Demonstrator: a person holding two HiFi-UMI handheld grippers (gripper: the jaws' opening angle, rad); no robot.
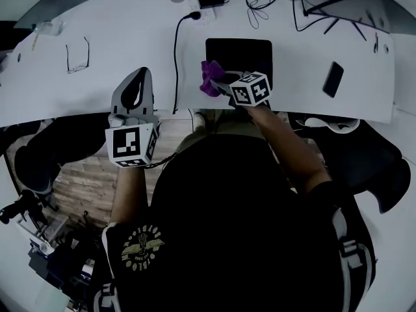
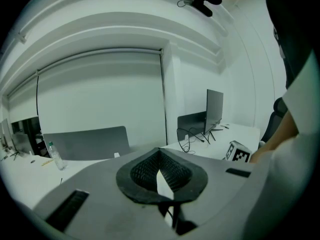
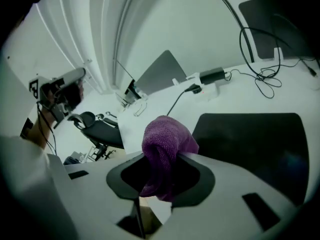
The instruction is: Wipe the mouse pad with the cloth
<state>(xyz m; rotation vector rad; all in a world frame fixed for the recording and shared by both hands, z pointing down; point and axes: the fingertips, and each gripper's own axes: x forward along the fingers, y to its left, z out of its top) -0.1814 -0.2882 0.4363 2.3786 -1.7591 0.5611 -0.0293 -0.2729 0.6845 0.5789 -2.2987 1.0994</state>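
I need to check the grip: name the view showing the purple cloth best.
Right gripper view: the cloth fills the centre, pinched in the right gripper. Head view shows it small at the edge of the mouse pad. Left gripper view misses it.

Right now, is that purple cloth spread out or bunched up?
Bunched up: the purple cloth is a crumpled wad pinched in the right tongs, at the black mouse pad's left edge.

Seen from overhead, the head camera looks steeply down over the person point(image 1: 247, 207) onto the white desk point(image 1: 117, 38). The left gripper point(image 2: 159, 153) camera, low over the desk, faces the far wall point(image 2: 100, 99); the right gripper point(image 3: 165, 154) camera hangs close to the mouse pad point(image 3: 255, 144) (also in the head view).
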